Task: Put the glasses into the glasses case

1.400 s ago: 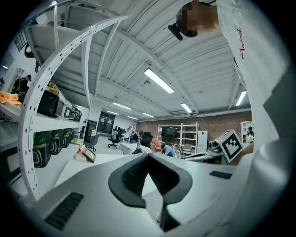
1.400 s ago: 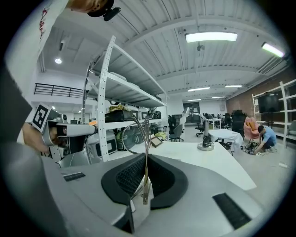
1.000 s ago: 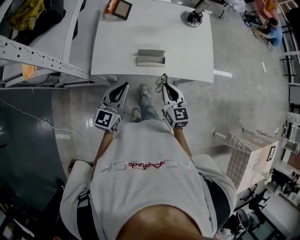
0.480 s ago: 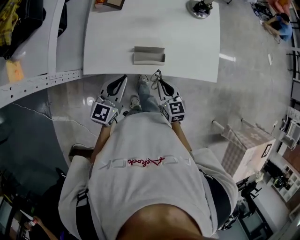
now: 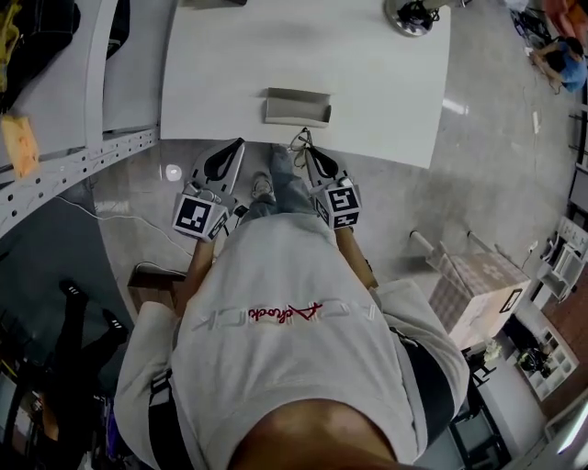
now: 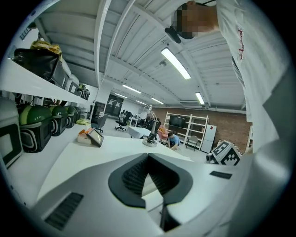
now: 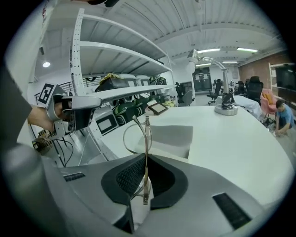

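The right gripper (image 5: 309,154) is pinching the glasses (image 5: 299,140). In the right gripper view its jaws are pressed on the thin frame (image 7: 146,134), which stands upright between the pads, with one wire lens rim looping out toward 10 o'clock. The glasses are off the table (image 5: 386,92), hanging at its near edge.

In the head view, the glasses case (image 5: 297,107) lies on the table at 12 o'clock from the right gripper, just beyond the glasses and apart from them. From the right gripper view the case (image 7: 169,135) is a grey, open-topped box straight ahead, behind the held frame.

The left gripper (image 5: 238,145) sits at 9 o'clock from the right one, near it but not touching, over the floor just short of the table edge. Its own view shows its jaw tips (image 6: 148,156) pressed together with nothing held between them.

A black lamp base (image 5: 415,13) stands on the far part of the table, at 1 o'clock from the case and well apart from it. A small framed picture (image 7: 157,107) leans on the table at 11 o'clock from the case in the right gripper view.
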### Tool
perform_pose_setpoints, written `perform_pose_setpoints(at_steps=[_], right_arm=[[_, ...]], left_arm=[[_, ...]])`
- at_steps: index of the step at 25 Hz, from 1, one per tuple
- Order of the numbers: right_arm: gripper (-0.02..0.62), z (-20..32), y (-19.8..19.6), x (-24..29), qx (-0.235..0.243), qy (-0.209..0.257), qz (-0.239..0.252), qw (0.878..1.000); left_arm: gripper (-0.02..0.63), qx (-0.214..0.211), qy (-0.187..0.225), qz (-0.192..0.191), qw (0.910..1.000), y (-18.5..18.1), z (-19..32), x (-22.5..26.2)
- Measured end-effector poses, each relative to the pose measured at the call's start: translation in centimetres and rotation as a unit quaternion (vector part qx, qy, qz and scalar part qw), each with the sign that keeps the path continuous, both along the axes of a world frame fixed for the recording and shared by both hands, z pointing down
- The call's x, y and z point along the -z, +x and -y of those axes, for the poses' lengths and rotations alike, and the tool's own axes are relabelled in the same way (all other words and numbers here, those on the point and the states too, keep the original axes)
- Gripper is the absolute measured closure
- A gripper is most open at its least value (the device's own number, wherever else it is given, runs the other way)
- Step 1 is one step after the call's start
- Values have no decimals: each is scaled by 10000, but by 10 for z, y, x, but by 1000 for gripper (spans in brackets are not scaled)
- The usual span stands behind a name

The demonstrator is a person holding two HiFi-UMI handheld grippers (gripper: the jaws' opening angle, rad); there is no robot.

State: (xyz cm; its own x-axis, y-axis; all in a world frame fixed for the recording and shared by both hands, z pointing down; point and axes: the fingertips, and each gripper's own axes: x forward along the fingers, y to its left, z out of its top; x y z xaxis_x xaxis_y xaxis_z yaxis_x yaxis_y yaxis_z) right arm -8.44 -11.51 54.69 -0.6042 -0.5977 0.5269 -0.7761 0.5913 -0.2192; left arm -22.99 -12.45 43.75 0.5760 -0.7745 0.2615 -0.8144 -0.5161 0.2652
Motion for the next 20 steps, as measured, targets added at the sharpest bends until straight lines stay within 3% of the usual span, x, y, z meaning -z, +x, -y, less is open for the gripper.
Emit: perform_pose_setpoints(at_steps=[11, 14, 16, 20], right_arm=[[572, 95, -24, 26, 649, 908, -287, 9933], [572, 103, -33, 28, 1020, 1145, -681, 9858], [572, 103, -37, 22, 1463, 1400, -1301, 9706], [572, 101, -40, 2, 2268, 1850, -2639, 9191]], left_arm=[[597, 343, -42, -18, 9994, -14, -9, -2], [597, 404, -29, -19, 9992, -17, -10, -1], [597, 439, -16, -22, 9990, -19, -10, 0], [597, 500, -26, -80, 9987, -22, -11, -2]])
